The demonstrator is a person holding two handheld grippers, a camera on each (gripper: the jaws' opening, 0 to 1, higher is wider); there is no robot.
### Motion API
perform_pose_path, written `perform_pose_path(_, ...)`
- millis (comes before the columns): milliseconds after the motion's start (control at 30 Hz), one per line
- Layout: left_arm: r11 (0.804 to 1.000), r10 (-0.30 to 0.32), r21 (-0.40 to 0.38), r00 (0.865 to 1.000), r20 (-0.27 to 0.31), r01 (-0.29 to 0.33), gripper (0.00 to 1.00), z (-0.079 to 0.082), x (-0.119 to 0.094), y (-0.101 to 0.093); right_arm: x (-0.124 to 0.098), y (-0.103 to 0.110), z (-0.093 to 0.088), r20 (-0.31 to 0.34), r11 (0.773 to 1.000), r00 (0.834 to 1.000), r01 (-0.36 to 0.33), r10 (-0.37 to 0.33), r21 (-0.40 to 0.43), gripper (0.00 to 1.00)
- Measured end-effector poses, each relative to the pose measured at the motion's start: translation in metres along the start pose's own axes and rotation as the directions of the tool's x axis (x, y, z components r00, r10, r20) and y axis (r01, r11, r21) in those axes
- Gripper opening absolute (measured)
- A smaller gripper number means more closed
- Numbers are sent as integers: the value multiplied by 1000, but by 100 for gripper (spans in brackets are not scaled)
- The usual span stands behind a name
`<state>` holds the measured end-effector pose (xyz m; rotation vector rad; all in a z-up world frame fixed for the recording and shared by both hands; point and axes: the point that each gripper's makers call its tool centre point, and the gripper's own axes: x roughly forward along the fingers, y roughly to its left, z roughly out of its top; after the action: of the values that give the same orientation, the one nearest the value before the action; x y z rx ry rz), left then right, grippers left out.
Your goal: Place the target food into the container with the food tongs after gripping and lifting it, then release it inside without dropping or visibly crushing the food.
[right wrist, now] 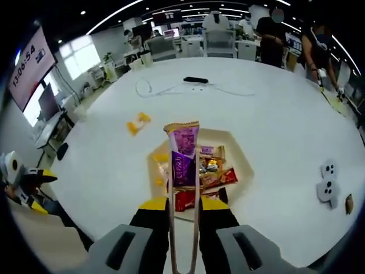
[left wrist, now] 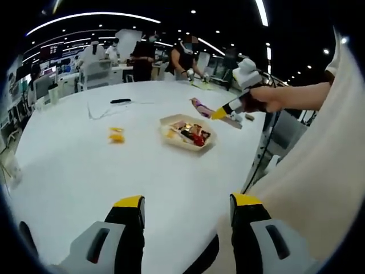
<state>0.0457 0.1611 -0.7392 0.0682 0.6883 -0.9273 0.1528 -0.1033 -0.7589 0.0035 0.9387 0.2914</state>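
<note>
My right gripper (right wrist: 183, 212) squeezes the tongs (right wrist: 183, 228), which pinch a purple packet (right wrist: 183, 153) above the tray (right wrist: 242, 154) of snacks on the white table (right wrist: 274, 114).

Wide bare stretch of white desk (left wrist: 74, 171) ahead of the left gripper (left wrist: 185, 208), fingers apart, nothing between them; one yellow packet (left wrist: 116, 135) lying alone to the left of the container (left wrist: 187, 132), well apart from it. Above the container, tongs (right wrist: 183, 228) and purple wrapper (right wrist: 183, 154) hanging over packed snacks, right gripper (right wrist: 183, 208) clamped on the tongs; black object (right wrist: 195, 80) and thin cable (right wrist: 171, 88) far across the desk; small white pieces (right wrist: 328, 182) near the right edge.
</note>
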Motion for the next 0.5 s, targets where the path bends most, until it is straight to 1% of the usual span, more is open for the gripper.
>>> perform_pose_path(233,1000,-5,11,1000,3,5,60,6,4,-7,2,4,-2,3,1000,1000,-16,16,9,18)
perform_pose_path(500,1000,0,6,1000,-9,0,60,-1,1,-10,0,3,0,12,1000,1000,-21,21,5,18)
